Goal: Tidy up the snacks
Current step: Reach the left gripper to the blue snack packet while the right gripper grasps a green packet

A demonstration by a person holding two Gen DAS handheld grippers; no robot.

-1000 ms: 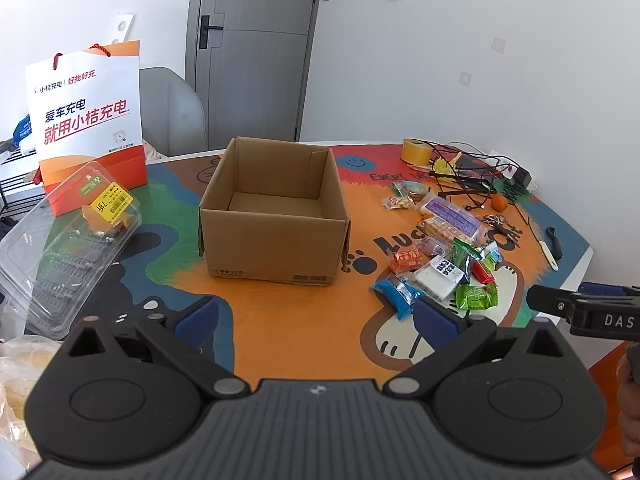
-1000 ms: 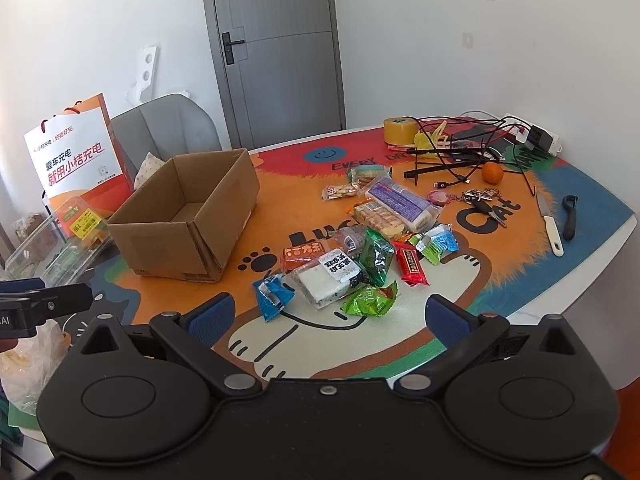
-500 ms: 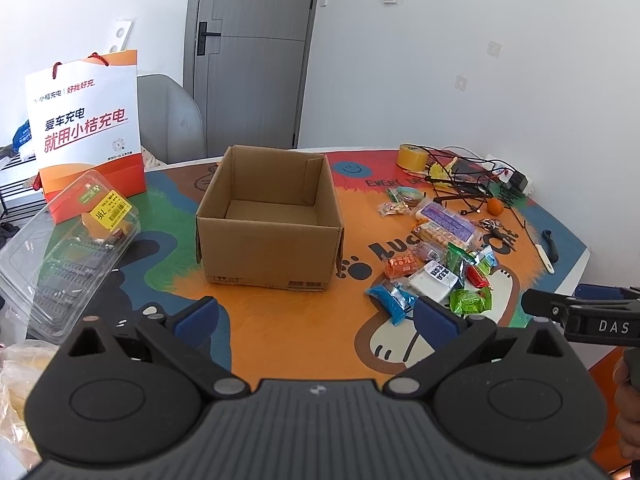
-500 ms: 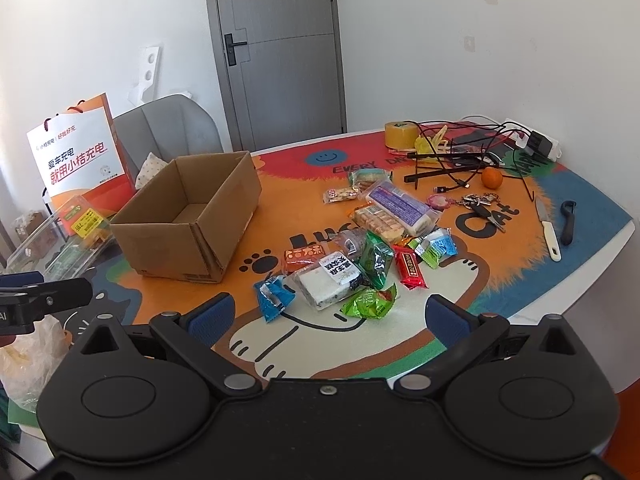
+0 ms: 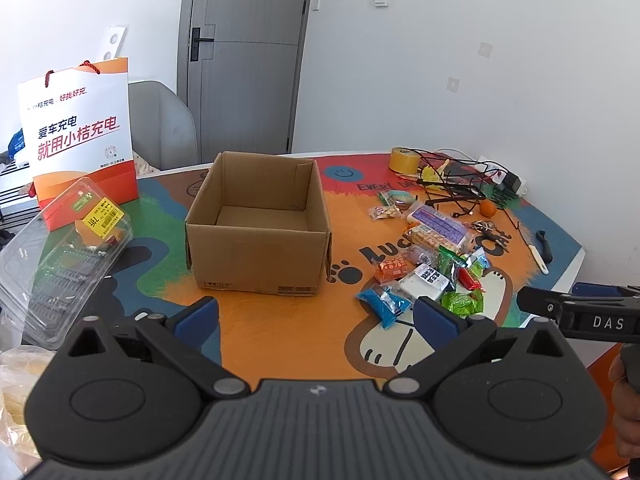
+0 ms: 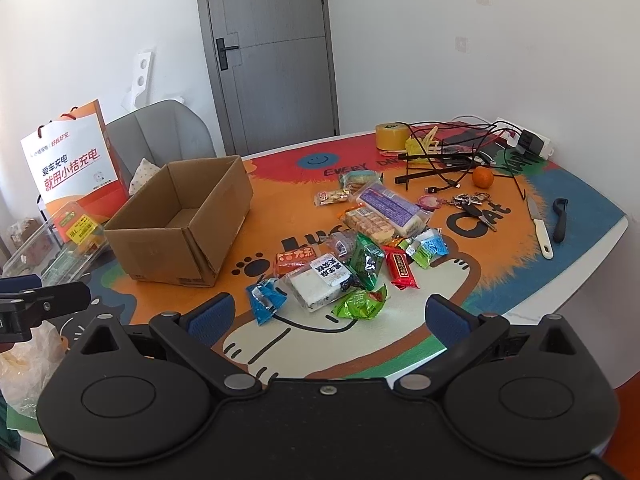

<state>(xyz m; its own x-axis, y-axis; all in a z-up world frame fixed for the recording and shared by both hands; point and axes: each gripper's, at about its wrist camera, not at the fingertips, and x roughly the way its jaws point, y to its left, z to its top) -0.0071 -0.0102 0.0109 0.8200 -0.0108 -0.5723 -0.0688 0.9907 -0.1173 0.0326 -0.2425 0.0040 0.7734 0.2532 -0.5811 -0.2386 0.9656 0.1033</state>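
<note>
Two hand-held grippers hover at the near edge of a cartoon-printed worktop (image 6: 520,272), each with its blue-padded fingers spread wide and grasping nothing — the left gripper (image 5: 316,318) faces an open cardboard box (image 5: 258,232), the right gripper (image 6: 328,318) looks over a scatter of snacks (image 6: 352,252). The box stands upright on the orange part of the mat, flaps open, nothing visible inside. The snacks lie loose to its right, well apart from it: a blue packet (image 6: 264,300) nearest the box, a white bar with a black label (image 6: 320,280) beside it, a crumpled green wrapper (image 6: 360,304) at the front, a dark green sachet (image 6: 366,260), a red bar (image 6: 402,270) and an orange packet (image 6: 294,258) around them, and a purple-labelled pack (image 6: 390,206) lying against a pack of biscuits (image 6: 368,224) farther back. Behind the snacks sit a roll of tape (image 6: 390,136), a tangle of black cables (image 6: 452,156), a small orange fruit (image 6: 482,178) and a bunch of keys (image 6: 468,200); a white-handled knife (image 6: 540,228) and a black peeler (image 6: 560,220) lie near the right edge. To the left of the box a clear plastic clamshell (image 5: 60,256) with a yellow price label rests in front of a white-and-orange paper bag (image 5: 80,136), which stands upright. A grey chair (image 6: 160,136) and a closed grey door (image 6: 272,48) fill the background
</note>
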